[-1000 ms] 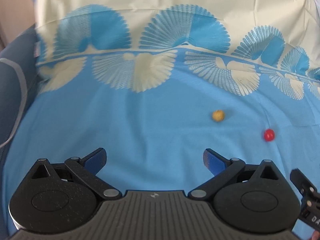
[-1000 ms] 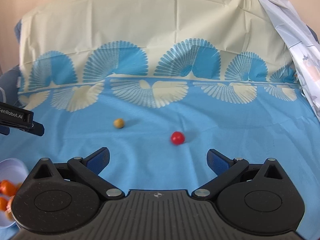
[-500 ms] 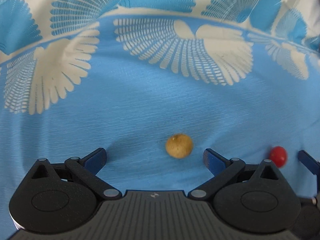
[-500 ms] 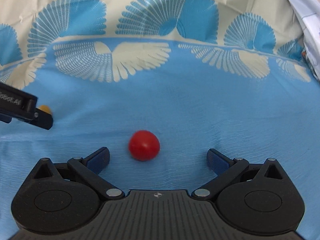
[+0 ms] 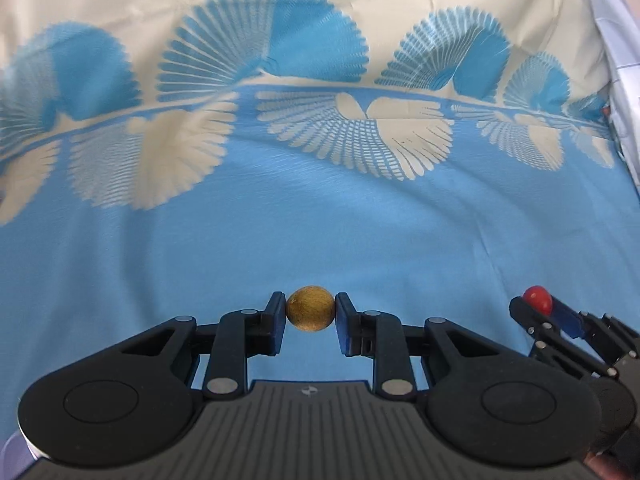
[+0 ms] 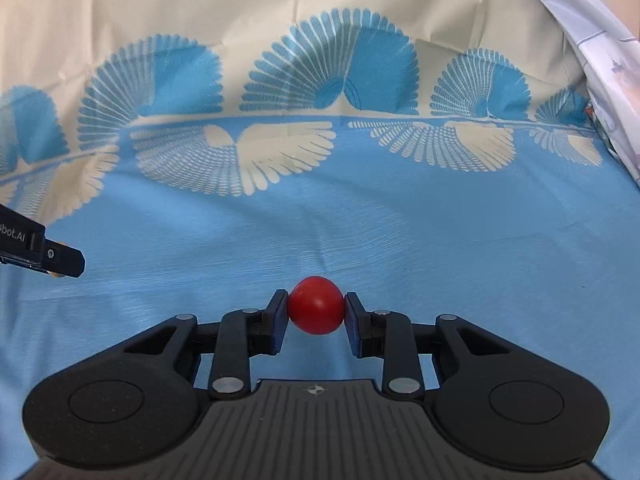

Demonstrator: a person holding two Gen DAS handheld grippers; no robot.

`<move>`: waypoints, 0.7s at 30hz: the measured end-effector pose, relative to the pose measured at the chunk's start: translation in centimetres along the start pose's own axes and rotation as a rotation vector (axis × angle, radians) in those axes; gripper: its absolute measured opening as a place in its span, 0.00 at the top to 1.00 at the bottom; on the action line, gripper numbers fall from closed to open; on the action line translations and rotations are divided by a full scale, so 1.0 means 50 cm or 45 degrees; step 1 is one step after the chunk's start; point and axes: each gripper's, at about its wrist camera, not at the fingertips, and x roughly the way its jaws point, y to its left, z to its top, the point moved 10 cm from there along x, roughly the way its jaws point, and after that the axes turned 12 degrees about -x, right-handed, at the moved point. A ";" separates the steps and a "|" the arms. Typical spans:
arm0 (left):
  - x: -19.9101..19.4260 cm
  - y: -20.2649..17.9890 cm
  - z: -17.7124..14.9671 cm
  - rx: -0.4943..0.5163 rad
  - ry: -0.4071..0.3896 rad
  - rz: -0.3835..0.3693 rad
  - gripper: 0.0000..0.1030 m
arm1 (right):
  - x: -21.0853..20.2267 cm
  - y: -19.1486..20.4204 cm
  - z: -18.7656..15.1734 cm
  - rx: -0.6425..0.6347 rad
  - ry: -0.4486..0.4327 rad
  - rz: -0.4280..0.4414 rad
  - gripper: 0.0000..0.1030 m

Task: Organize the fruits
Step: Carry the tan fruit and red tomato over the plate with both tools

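Note:
A small round yellow-brown fruit (image 5: 310, 309) sits between the blue pads of my left gripper (image 5: 310, 312), which is shut on it just over the blue cloth (image 5: 320, 240). My right gripper (image 6: 316, 312) is shut on a small round red fruit (image 6: 316, 305). In the left wrist view the right gripper (image 5: 540, 308) shows at the right edge with the red fruit (image 5: 538, 298) in its tips. In the right wrist view the left gripper's finger (image 6: 52, 256) pokes in at the left edge.
A blue and cream cloth with fan patterns (image 6: 332, 80) covers the whole surface and rises behind. A pale printed fabric (image 6: 600, 40) hangs at the right edge. A bit of a pale rim (image 5: 16, 452) shows at the bottom left of the left wrist view.
Both grippers went from wide open to shut. The left closed on the yellow-brown fruit and the right on the red fruit, after each moved forward and down over its fruit.

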 end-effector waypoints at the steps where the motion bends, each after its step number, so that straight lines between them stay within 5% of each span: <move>1: -0.034 0.011 -0.014 -0.009 0.000 -0.009 0.72 | -0.029 0.007 -0.001 -0.006 -0.008 0.016 0.70; 12: -0.359 0.176 -0.173 -0.126 -0.045 0.015 0.72 | -0.382 0.176 -0.040 -0.130 -0.060 0.267 0.70; 21: -0.553 0.330 -0.296 -0.251 -0.108 0.113 0.72 | -0.612 0.334 -0.051 -0.250 -0.163 0.511 0.70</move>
